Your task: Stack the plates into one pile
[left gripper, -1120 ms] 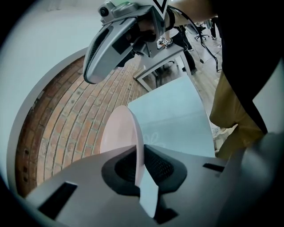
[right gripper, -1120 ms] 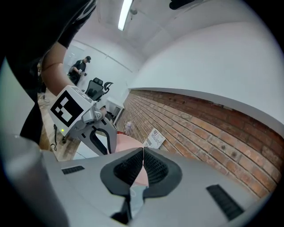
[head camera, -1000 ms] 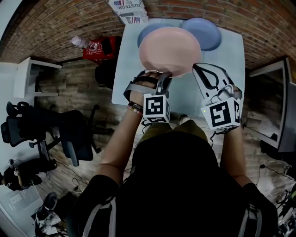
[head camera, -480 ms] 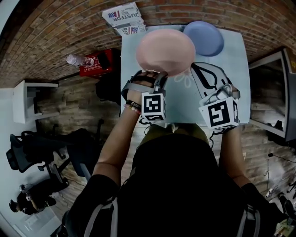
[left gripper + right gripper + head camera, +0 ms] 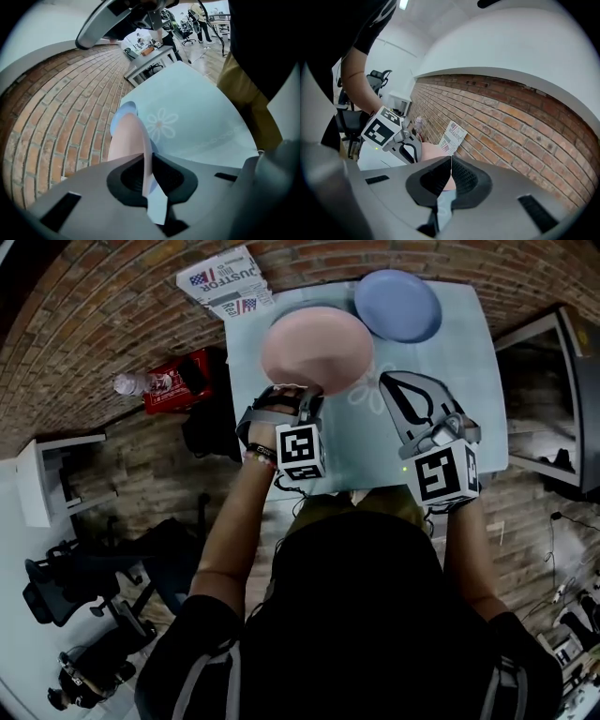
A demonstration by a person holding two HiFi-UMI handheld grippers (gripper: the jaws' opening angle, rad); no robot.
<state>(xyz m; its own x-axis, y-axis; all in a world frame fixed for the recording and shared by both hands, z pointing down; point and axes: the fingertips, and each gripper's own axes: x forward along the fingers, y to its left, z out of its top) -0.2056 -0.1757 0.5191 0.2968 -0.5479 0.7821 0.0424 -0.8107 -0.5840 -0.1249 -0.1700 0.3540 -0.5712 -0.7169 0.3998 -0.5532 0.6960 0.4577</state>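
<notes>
Looking steeply down over a person's head and arms at a table [image 5: 464,371] covered in a pale blue cloth with a flower print, set against a brick wall.

Left gripper [image 5: 309,395] at the near left of the table, jaws clamped tight on the near rim of a pink plate [image 5: 316,348]. Pink plate held off the cloth over the far left of the table, tilted and edge-on between the jaws in the left gripper view.

Just beyond it, the rim of 1 light blue plate [image 5: 123,116] on the cloth; contact between the 2 impossible to judge. A 2nd blue plate [image 5: 397,304] flat on the far right of the table, apart from the pink one.

Right gripper [image 5: 398,395] over the near right of the table, jaws closed together on nothing.

Printed box [image 5: 225,282] at the wall, by the table's far left corner.
</notes>
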